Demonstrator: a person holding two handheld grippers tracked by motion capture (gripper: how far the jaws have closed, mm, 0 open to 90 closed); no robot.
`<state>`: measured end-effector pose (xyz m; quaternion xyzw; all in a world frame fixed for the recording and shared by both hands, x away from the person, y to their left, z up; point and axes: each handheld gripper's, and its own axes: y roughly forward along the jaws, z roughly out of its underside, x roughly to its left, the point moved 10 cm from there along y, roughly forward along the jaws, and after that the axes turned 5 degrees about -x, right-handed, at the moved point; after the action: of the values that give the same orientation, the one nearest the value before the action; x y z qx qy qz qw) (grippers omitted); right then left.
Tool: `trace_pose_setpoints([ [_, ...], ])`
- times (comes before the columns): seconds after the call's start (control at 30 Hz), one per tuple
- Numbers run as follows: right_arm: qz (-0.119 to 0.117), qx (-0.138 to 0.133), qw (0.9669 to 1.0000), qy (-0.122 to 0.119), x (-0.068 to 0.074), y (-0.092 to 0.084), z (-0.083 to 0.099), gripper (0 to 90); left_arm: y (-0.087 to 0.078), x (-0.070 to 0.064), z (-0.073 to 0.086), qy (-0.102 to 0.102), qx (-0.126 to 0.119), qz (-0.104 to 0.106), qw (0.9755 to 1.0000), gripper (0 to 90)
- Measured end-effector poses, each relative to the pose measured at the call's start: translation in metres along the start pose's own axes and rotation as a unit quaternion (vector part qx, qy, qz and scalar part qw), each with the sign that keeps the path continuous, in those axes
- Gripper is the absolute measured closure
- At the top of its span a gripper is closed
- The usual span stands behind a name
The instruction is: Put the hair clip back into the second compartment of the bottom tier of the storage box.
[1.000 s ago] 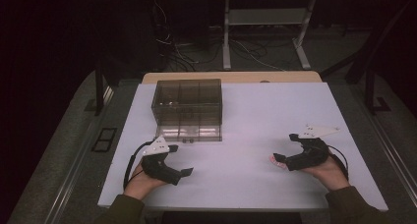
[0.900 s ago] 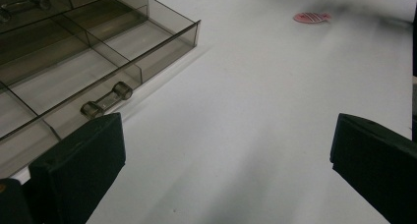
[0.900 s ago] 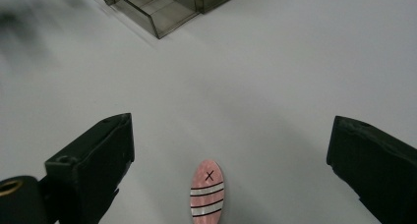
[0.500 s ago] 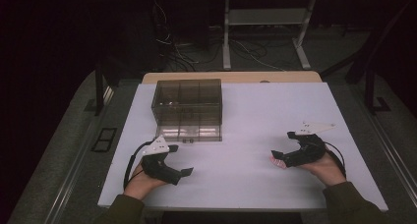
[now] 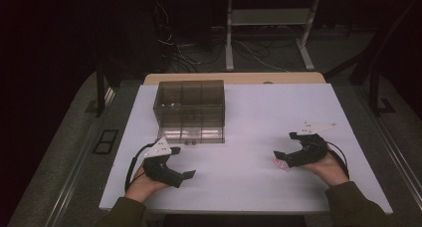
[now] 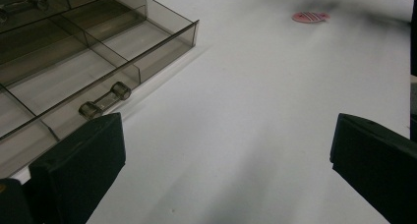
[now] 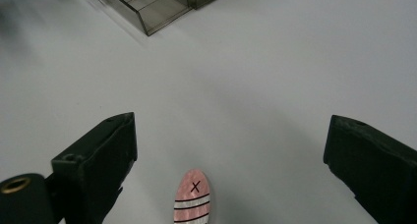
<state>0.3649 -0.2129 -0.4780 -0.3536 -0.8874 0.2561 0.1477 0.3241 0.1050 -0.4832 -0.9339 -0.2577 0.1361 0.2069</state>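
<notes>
A small pink fish-shaped piece (image 7: 193,198) with dark stripes and an X for an eye lies flat on the white table (image 5: 249,122). My right gripper (image 7: 231,135) hovers open over it, and the fish sits between the jaws, nearer the left one. From above, the fish (image 5: 281,163) lies at the tip of the right gripper (image 5: 284,146). A smoky clear drawer box (image 5: 190,105) stands at the left, its bottom drawer (image 6: 98,71) pulled out, handle (image 6: 104,100) towards me. My left gripper (image 6: 226,150) is open and empty beside that drawer. The left gripper (image 5: 183,162) rests near the front edge.
The fish (image 6: 310,17) lies far across the table in the left gripper view. A wooden board edge (image 5: 234,78) runs behind the white sheet. Cables and a metal stand (image 5: 268,33) are on the dark floor beyond the table.
My right gripper has edged a little to the left, closer over the pink fish. The left gripper and the drawer box have not moved.
</notes>
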Motion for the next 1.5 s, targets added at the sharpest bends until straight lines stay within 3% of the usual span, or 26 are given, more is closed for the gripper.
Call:
trace_pose_setpoints([
  [0.1,-0.001,0.003,1.0000,-0.002,0.001,0.000,0.001,7.3,0.000,0.000,0.000,0.000,-0.001,0.000,1.0000,0.0],
  [0.13,-0.003,0.003,1.0000,-0.006,0.001,0.000,0.001,12.9,0.000,0.000,0.000,0.000,-0.001,0.000,1.0000,0.0],
  [0.37,-0.005,0.012,0.9999,-0.008,0.003,0.000,0.004,15.1,-0.001,0.000,-0.001,-0.002,-0.003,0.000,1.0000,0.0],
  [0.47,-0.014,0.018,0.9997,-0.011,0.005,0.000,0.005,22.1,-0.001,0.000,-0.001,-0.001,-0.003,0.000,1.0000,0.0],
  [0.83,-0.030,0.039,0.9987,-0.011,0.009,0.000,0.011,33.5,-0.001,0.000,-0.001,-0.002,-0.004,0.001,1.0000,0.0],
  [1.5,-0.031,0.060,0.9975,-0.021,0.013,0.001,0.017,49.5,-0.002,0.000,-0.001,-0.005,-0.006,0.001,1.0000,0.0],
])
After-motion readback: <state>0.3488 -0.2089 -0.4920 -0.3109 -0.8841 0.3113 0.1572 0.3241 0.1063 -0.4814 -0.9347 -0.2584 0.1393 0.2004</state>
